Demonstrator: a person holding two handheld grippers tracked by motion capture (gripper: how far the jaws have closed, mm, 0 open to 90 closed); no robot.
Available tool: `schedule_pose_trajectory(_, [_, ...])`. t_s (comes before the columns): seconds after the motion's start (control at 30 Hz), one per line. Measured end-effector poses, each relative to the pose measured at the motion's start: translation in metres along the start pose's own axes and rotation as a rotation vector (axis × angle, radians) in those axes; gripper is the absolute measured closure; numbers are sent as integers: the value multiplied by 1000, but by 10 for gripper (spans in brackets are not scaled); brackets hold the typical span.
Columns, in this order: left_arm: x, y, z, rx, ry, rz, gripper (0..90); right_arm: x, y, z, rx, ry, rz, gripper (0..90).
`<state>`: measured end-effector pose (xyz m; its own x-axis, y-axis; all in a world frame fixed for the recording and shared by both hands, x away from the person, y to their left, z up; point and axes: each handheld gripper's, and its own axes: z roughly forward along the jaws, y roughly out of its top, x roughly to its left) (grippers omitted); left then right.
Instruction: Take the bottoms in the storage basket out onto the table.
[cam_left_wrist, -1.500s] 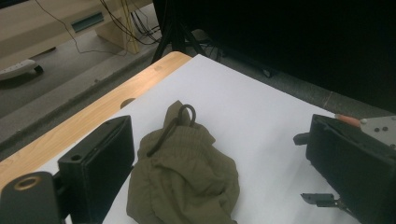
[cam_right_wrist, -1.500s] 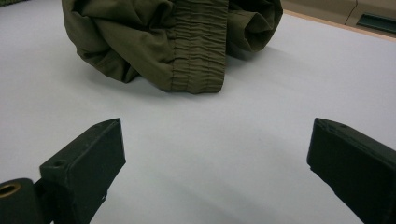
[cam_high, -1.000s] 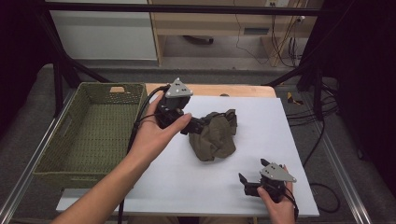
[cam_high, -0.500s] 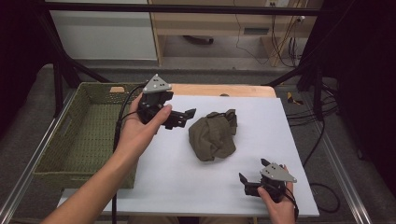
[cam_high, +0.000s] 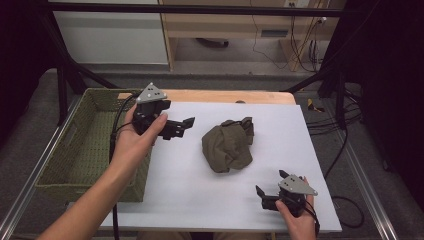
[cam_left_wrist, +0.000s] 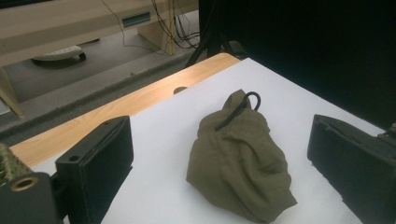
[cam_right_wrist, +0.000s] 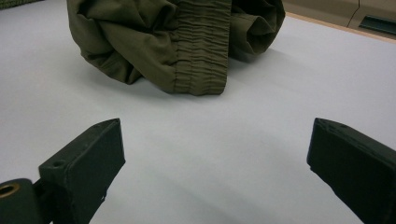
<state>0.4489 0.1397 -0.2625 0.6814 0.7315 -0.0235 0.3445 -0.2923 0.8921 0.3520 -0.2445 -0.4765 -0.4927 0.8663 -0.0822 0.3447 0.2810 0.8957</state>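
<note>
Holding our left gripper (cam_high: 184, 126) wide and empty, we keep it above the mat (cam_high: 180, 190) at nine o'clock of the cloth (cam_high: 228, 145), apart from it, jaws pointing at it. That crumpled olive cloth lies near the mat's centre, its black cord (cam_left_wrist: 240, 106) on top. Our right gripper (cam_high: 270, 189), jaws also wide and empty, sits at five o'clock of the cloth, near the mat's front edge. At the far left stands a basket (cam_high: 75, 160).
</note>
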Motion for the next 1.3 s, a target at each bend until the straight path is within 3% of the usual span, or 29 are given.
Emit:
schedule_pose_trajectory(0.37, [10, -21, -14, 16, 9, -2, 71, 1, 0, 1, 3, 0, 0, 44])
schedule_pose_trajectory(0.63, [8, -41, -21, 44, 6, 13, 71, 1, 0, 1, 5, 1, 0, 44])
schedule_pose_trajectory(0.87, [9, -62, -28, 47, 2, -28, 71, 1, 0, 1, 7, 2, -3, 44])
schedule_pose_trajectory(1.3, [20, -95, -41, 67, 50, -33, 71, 2, -1, 1, 10, 3, -8, 44])
